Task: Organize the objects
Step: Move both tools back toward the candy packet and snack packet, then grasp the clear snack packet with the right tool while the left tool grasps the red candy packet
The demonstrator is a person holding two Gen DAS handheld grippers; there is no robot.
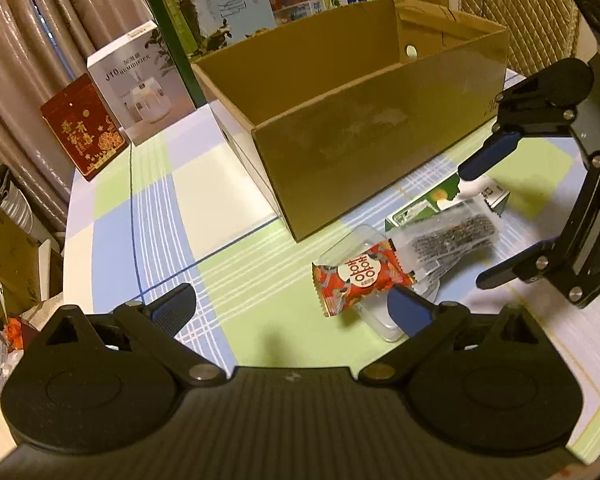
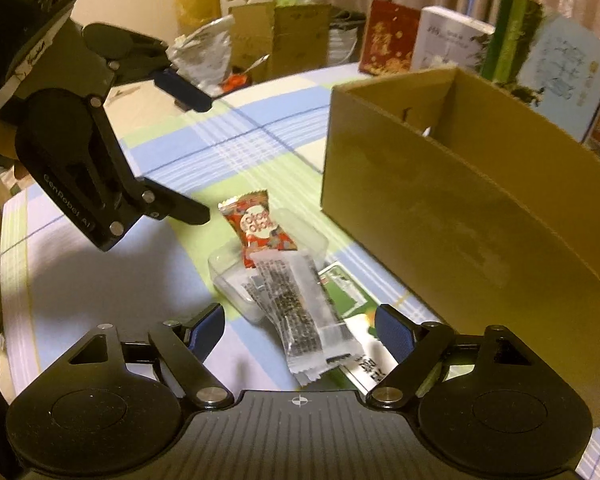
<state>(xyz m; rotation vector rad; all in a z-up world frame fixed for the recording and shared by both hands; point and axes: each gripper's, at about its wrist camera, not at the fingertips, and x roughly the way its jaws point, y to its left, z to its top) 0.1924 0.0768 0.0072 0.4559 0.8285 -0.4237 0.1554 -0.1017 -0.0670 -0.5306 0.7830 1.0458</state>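
Candy packet (image 2: 258, 226) atop plastic case (image 2: 236, 276), beside carton (image 2: 460, 216).

Black linkages; blue-padded fingers (image 2: 206, 330); silver screws

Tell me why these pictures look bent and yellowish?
Left wrist view: the fisheye lens bows the brown cardboard box and checked tablecloth; warm indoor light tints everything. Right wrist view: same curving, background boxes blurred, a soft shadow under the left gripper.

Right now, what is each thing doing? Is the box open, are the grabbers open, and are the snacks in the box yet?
Cardboard box: open on top, upright.
Red candy packet: sealed, lying on the clear plastic case, outside the box.
Clear plastic case: flat on the table.
Clear sesame packets: sealed, lying across the pile.
Green carton: lying flat underneath.
Left gripper: open, empty.
Right gripper: open, empty.
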